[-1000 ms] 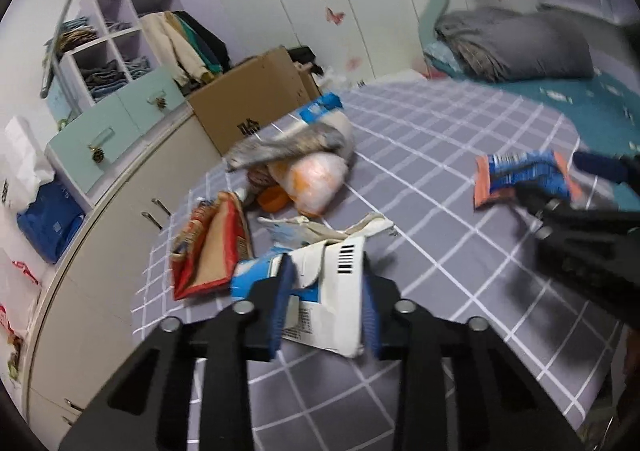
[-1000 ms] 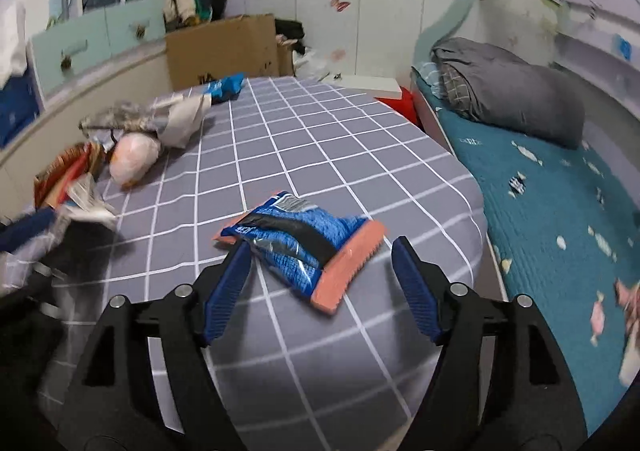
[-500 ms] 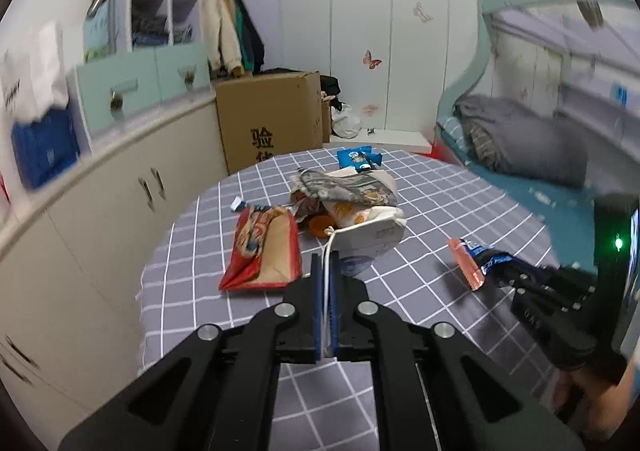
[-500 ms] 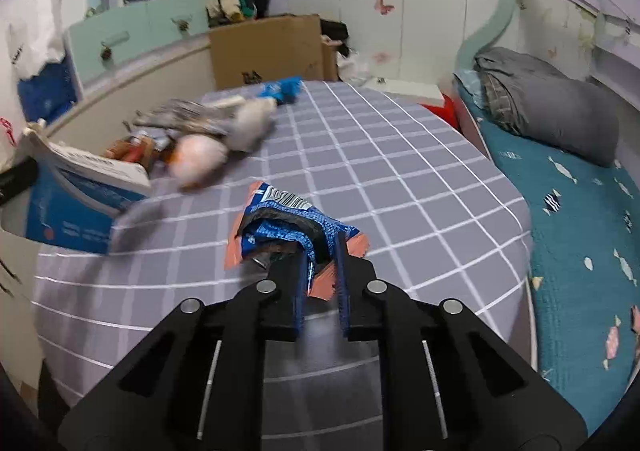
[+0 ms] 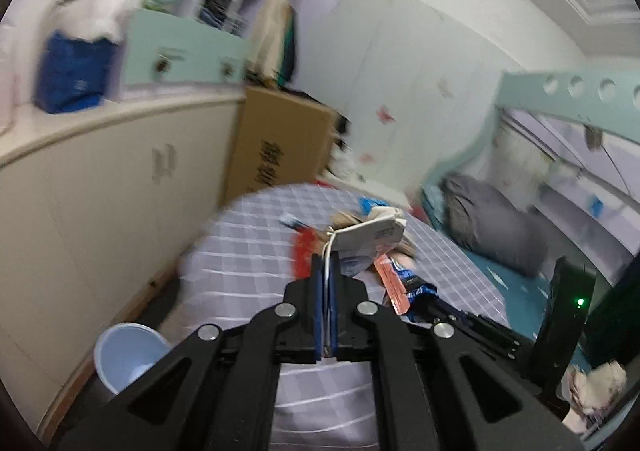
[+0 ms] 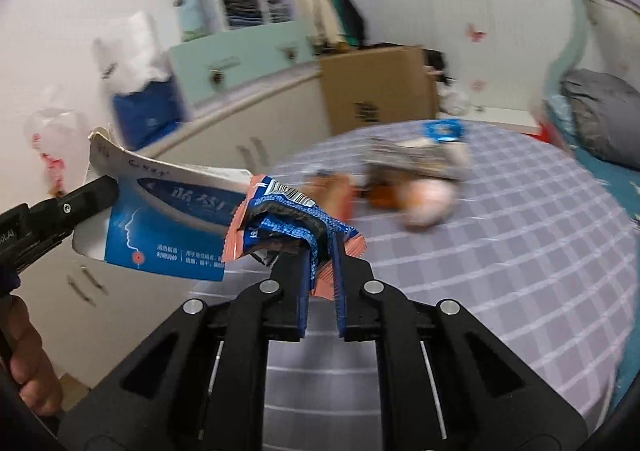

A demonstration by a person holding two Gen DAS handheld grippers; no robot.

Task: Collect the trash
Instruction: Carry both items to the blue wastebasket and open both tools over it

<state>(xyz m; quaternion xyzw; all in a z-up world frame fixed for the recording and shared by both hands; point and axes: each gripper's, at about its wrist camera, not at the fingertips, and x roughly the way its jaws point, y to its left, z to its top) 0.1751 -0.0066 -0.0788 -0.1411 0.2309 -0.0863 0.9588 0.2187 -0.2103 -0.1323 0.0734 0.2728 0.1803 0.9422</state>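
My left gripper [image 5: 327, 275] is shut on a flattened white and blue carton [image 5: 370, 237], held in the air above the near edge of the round table [image 5: 248, 275]. The same carton [image 6: 168, 227] shows at the left of the right wrist view. My right gripper [image 6: 323, 251] is shut on a crumpled blue and orange snack wrapper [image 6: 288, 219], lifted off the table and close beside the carton. The wrapper also shows in the left wrist view [image 5: 404, 283]. A pile of other trash [image 6: 412, 179] lies on the far side of the checked tablecloth.
A light blue bin [image 5: 128, 355] stands on the floor at lower left, between the table and the cream cabinets [image 5: 100, 191]. A cardboard box [image 6: 376, 91] stands behind the table. A bed with a grey pillow [image 5: 492, 227] is at the right.
Both grippers have lifted their trash off the table and swung left, toward the cabinets. The blue bin has come into the left wrist view. The carton and wrapper are now close together.
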